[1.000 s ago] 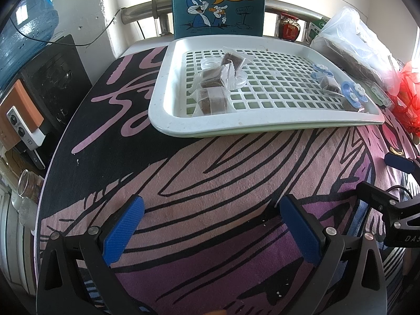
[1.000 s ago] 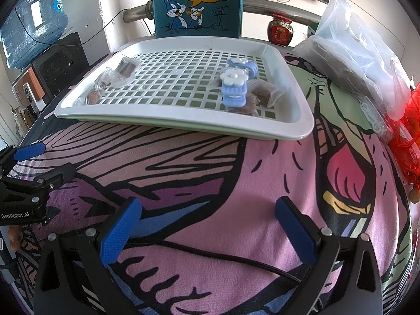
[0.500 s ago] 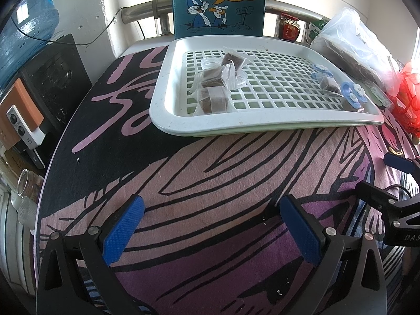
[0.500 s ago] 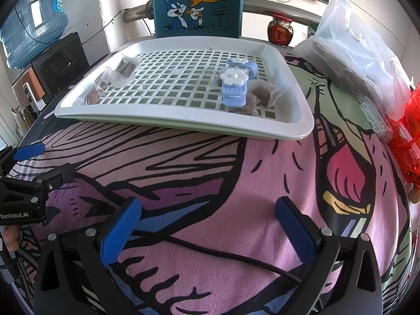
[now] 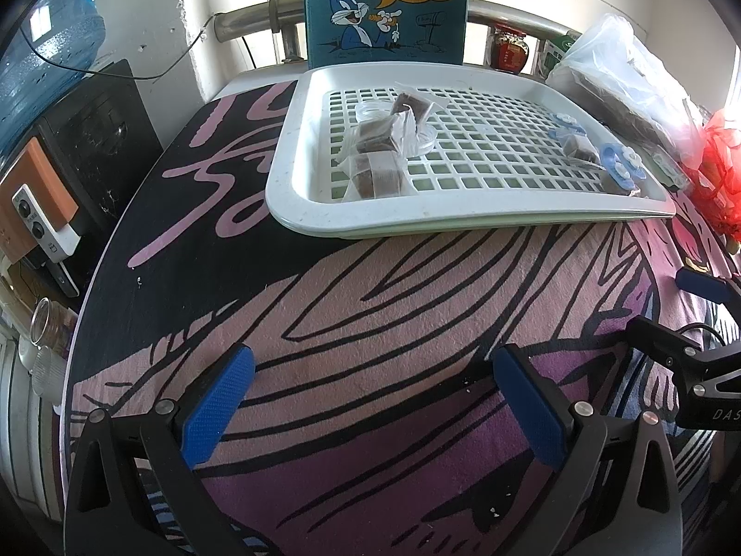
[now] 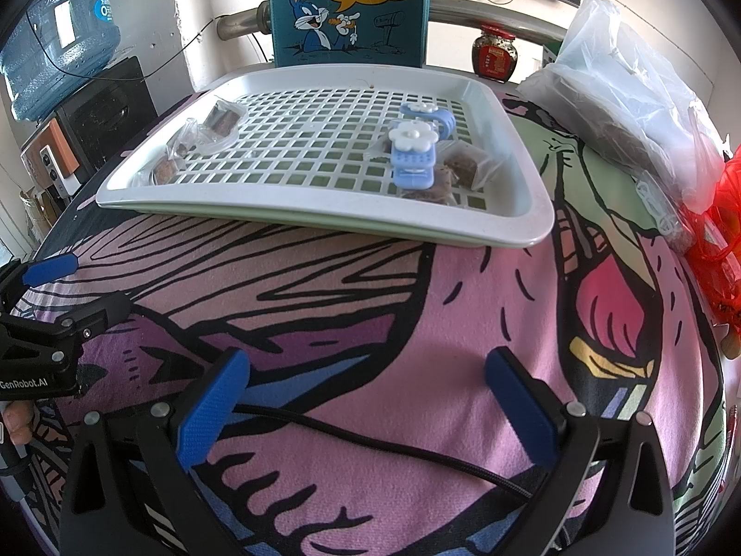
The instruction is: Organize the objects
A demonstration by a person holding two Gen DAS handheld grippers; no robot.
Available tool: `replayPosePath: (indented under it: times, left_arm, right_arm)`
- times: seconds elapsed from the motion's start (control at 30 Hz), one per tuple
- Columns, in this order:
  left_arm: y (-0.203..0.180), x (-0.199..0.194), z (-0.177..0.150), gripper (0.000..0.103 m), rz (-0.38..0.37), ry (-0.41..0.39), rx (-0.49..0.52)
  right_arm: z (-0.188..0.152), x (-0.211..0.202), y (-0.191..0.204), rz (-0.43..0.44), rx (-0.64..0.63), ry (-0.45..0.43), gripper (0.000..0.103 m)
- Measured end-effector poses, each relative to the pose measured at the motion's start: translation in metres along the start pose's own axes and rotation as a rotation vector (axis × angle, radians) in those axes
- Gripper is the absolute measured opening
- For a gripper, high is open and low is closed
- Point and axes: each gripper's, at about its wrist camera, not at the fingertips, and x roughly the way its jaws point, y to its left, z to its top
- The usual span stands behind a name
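While wrapped brown snack blocks [image 5: 377, 157] lie bunched at the left end of a white slotted tray [image 5: 296, 213], w/ a clear round lid [image 5: 370, 111] beside them, two blue flower-topped clips [image 6: 413, 153] sit toward the tray's right end, the nearer one resting against more wrapped brown pieces [image 6: 458, 169]. All tray contents lie apart from both tools. Tray sits on a cartoon-print cloth [image 6: 370, 315] in pink, purple & black, at the far side of the table, just in front of an upright blue "What's Up Doc?" panel [image 6: 347, 4].

Nearer the cameras, the left gripper [image 5: 370, 398] hovers low over the cloth, blue pads spread wide, nothing between them. The right gripper [image 6: 366, 398] is likewise spread wide & empty, a black cable [image 6: 370, 435] trailing across the cloth under it. Each tool shows at the edge of the other's view; they're side by side, well short of the tray.

Right of the tray: a clear plastic bag [image 6: 620, 88] w/ dark contents & a red mesh bag [image 6: 722, 231]. Behind: a red-labelled jar [image 6: 493, 58]. Far left, off the table: a water jug [image 6: 60, 32] & a black speaker [image 5: 92, 139].
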Motion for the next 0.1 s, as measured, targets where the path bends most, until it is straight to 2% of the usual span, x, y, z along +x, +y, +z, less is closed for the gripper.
replayPosePath:
  times: [0.1]
  left_arm:
    - [-0.0002,-0.0004,-0.0006,0.103,0.001,0.0,0.0]
  right_arm:
    - [0.0,0.0,0.0,0.0,0.0,0.0,0.103]
